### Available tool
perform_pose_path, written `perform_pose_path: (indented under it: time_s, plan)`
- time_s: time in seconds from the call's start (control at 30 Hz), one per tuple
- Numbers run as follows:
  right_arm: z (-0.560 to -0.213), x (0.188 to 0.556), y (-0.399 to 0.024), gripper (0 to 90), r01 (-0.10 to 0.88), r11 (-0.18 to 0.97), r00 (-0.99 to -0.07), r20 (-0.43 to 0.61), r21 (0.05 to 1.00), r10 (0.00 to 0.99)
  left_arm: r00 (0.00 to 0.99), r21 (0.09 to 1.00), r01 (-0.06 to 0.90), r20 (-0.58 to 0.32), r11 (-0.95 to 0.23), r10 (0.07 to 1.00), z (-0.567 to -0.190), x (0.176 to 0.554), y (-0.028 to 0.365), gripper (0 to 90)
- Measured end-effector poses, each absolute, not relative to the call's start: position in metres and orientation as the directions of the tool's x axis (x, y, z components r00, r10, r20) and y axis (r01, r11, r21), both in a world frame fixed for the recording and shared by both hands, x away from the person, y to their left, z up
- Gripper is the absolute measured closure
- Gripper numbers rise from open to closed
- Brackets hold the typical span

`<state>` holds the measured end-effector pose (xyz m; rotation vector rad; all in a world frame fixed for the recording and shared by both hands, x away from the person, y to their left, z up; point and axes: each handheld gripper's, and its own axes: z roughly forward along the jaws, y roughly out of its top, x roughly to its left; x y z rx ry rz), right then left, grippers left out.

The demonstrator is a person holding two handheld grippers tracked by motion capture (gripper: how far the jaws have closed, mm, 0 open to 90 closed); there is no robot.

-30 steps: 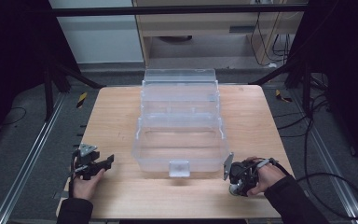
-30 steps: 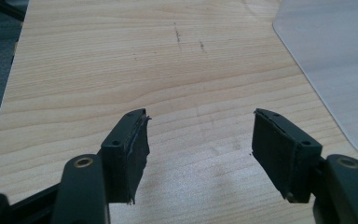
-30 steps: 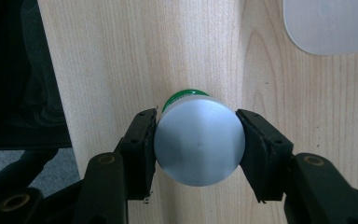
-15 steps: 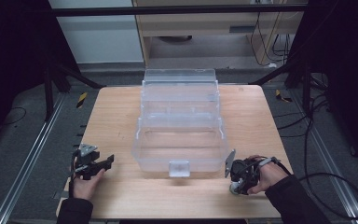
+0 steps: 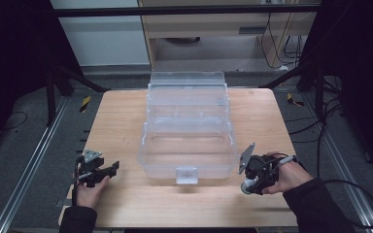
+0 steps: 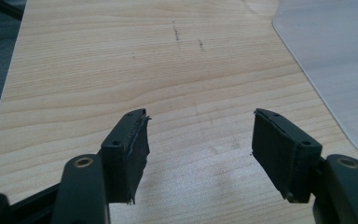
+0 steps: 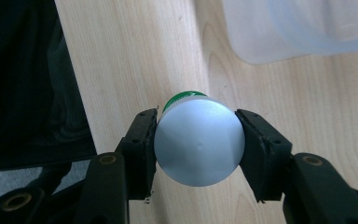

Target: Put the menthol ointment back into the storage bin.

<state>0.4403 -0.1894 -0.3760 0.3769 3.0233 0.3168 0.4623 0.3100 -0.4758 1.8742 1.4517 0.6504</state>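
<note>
The held thing's body is hard to make out: in the right gripper view a round grey-silver cap with a green rim behind it faces the camera end-on, so whatever lies beyond the cap is hidden. From the high view the same thing is a small pale round shape under the right gripper, half covered by the gripper's dark body and the person's right hand, near the front right of the light wooden table. The right gripper view makes the grip plain: both black pads press the cap's opposite sides, clamped on it, above the wood near the table's edge, with a corner of the clear plastic tiered storage box cut off at the top. The high view gives the whole box, standing open at the table's middle. The left gripper sits at the front left, well apart from the box; its own view shows its jaws spread wide over bare wood, holding nothing, with the box's frosted edge at the upper right.
</note>
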Motion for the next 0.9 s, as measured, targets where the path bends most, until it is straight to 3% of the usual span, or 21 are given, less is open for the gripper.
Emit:
perform_pose_path:
  time_s: [0.9]
  plan:
    - [-0.313, 0.466, -0.173, 50.4, 0.256, 0.931, -0.958, -0.057, 0.26, 0.279, 0.262, 0.753, 0.639, -0.018, -0.159, 0.965, -0.477, 0.463, 0.31, 35.9]
